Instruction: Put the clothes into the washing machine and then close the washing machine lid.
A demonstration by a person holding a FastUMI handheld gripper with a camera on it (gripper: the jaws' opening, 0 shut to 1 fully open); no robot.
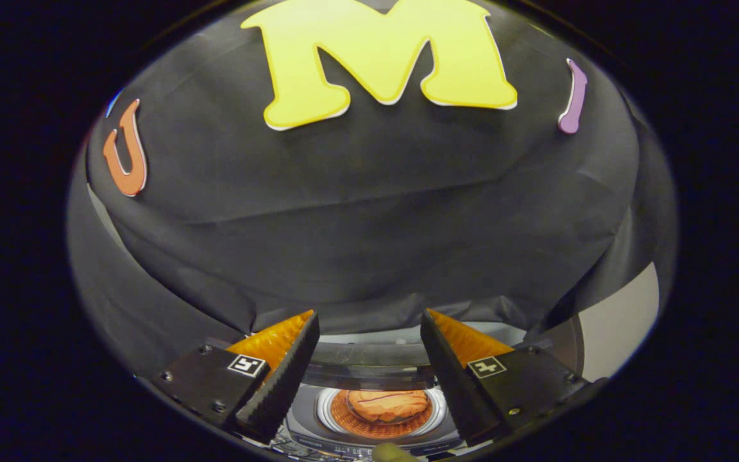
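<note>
Spread wide apart and gripping nothing, the gripper [369,324] is held above a washing machine [376,410], with open air between its two wedge-shaped fingers [280,378]. Ribbed inner faces are seen on both fingers, and a small square marker is carried on the block behind each one.

Beyond the fingertips, most of the scene is taken up by the booth wall [369,212], a matt dark cloth hung with soft creases and folds. A pale panel [620,314] is seen past the outer side of the right finger, beside the edge of the cloth.

Below and between the fingers, the washing machine is viewed from above. Its top is grey and smooth, with a round opening ringed by a bright, shiny rim. The lid [369,359] is raised at the far side of the opening, just ahead of the fingertips, and appears as a dark, glossy curved band, so the drum is left uncovered.

Inside the drum [344,417], a perforated orange-tinted wall is seen, and a bundle of clothes [387,405] is lying in it. The bundle is orange, soft and crumpled, with dark creases across it; its long axis runs crosswise, from one finger toward the other. It lies well below the fingers and is touched by neither.

A small rounded olive-coloured object [392,453] is seen nearest the gripper's base, between the fingers; what it is cannot be told.
</note>
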